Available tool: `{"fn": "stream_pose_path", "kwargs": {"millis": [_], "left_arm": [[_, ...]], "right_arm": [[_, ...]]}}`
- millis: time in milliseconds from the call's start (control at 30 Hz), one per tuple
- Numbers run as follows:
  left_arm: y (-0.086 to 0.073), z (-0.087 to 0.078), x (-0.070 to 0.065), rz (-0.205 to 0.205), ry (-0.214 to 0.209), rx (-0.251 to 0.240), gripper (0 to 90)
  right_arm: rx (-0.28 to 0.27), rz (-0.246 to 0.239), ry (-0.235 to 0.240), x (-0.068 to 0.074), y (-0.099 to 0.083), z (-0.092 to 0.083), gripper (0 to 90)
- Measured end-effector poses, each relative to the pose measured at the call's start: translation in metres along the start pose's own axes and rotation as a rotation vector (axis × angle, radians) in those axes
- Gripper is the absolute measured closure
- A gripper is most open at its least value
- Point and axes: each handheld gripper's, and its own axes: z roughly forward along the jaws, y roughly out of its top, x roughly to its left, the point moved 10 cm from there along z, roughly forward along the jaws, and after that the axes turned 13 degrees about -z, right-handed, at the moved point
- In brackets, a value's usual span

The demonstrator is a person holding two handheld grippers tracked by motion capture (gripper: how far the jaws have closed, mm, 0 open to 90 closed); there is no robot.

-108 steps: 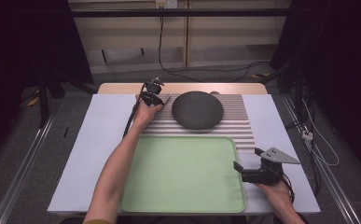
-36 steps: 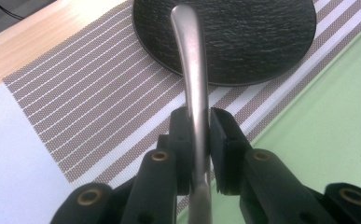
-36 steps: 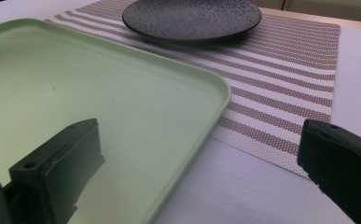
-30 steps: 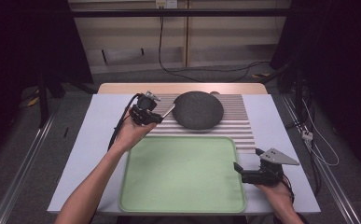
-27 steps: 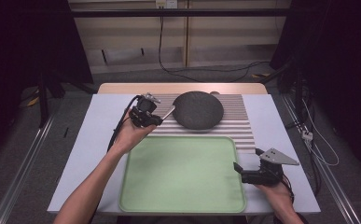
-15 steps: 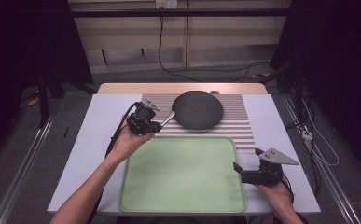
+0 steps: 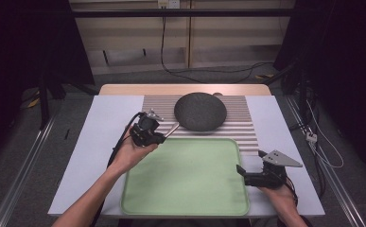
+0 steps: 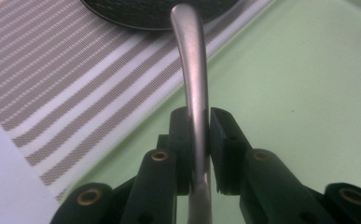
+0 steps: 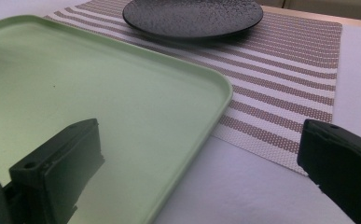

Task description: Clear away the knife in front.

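My left gripper (image 7: 160,137) (image 8: 200,126) is shut on the handle of a silver metal utensil (image 7: 172,129) (image 8: 192,70). It hovers over the far left corner of the green tray (image 7: 185,184) (image 8: 299,93). The utensil's free end points toward the dark round plate (image 7: 200,111) (image 8: 159,9), and its other end is hidden behind the jaws. My right gripper (image 7: 239,170) (image 9: 199,140) is open at the tray's right edge (image 9: 187,126), one jaw over the tray and one over the table, with nothing held.
The plate (image 9: 192,16) sits on a striped placemat (image 7: 247,130) (image 9: 281,70) beyond the tray. A white cover (image 7: 100,137) lies over the table to the left and right. Cables trail on the floor behind and at the right.
My left gripper has moved from beside the plate's left rim back toward the person and over the tray's corner, carrying the utensil. The right gripper has stayed still.
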Motion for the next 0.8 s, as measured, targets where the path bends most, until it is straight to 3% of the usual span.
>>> {"fn": "stream_pose_path", "kwargs": {"millis": [333, 400, 800], "left_arm": [[-0.016, -0.001, -0.007, 0.021, -0.003, 0.031, 79.9], [-0.017, -0.001, -0.008, 0.009, -0.003, 0.029, 79.9], [-0.038, 0.007, 0.001, -0.003, 0.014, 0.065, 79.9]], "right_arm": [[0.003, 0.0, 0.001, 0.0, 0.0, 0.002, 0.0], [0.004, 0.0, 0.003, 0.0, -0.001, 0.002, 0.0], [0.014, -0.007, 0.007, 0.001, -0.002, 0.003, 0.0]]}}
